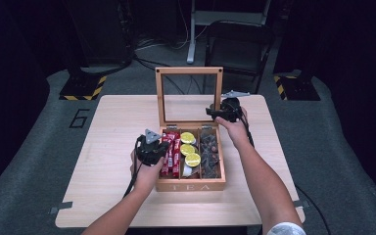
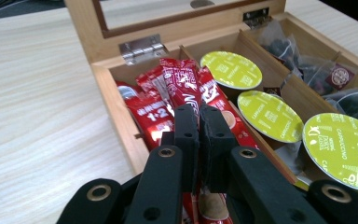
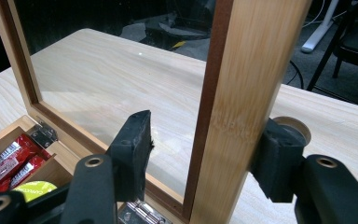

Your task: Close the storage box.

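Observation:
A wooden tea box [image 1: 191,186] stands mid-table, its glass-paned lid [image 1: 189,71] upright. Red sachets [image 2: 168,93] fill the left compartment, lime-topped capsules [image 2: 270,114] the middle, and dark tea bags [image 2: 307,60] the right. My left gripper [image 1: 164,148] hovers over the red sachets [image 1: 172,152]; in the left gripper view the gripper [image 2: 198,114] is shut, with nothing visible between its pads. My right gripper [image 1: 218,112] is at the lid's right rail. In the right gripper view this gripper [image 3: 205,144] is open astride the rail [image 3: 242,93]: the right pad [image 3: 275,154] touches wood and the left pad stands apart.
The light wooden table [image 1: 112,147] has bare room left and right of the box. A folding chair [image 1: 237,44] and stand bases with yellow-black stripes [image 1: 83,88] sit on the grey floor beyond the far edge.

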Demonstrator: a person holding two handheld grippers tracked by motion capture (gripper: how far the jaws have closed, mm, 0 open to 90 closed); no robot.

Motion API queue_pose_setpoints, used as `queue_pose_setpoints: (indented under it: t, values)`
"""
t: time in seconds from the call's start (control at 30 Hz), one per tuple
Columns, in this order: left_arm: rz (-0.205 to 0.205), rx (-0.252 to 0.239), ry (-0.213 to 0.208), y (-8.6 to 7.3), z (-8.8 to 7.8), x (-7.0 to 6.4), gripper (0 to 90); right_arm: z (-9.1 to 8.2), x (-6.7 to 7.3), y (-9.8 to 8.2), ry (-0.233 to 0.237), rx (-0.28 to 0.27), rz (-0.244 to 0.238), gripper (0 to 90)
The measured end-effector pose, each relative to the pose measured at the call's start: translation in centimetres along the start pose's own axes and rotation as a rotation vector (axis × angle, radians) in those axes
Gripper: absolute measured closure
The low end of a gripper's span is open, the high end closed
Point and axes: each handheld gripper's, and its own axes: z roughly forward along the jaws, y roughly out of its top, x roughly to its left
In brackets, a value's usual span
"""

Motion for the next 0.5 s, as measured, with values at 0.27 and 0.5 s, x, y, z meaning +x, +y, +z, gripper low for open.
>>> queue_pose_setpoints:
  t: [0.27,0.5]
  values:
    - [-0.013,-0.037,0.016,0.8,-2.3,2.5,86.4,0.0,0.1,0.1,-0.003,0.010,0.000,42.7]
    - [-0.065,-0.050,0.067,0.4,-3.9,6.3,86.4,-0.4,0.0,0.2,-0.010,0.014,-0.019,42.3]
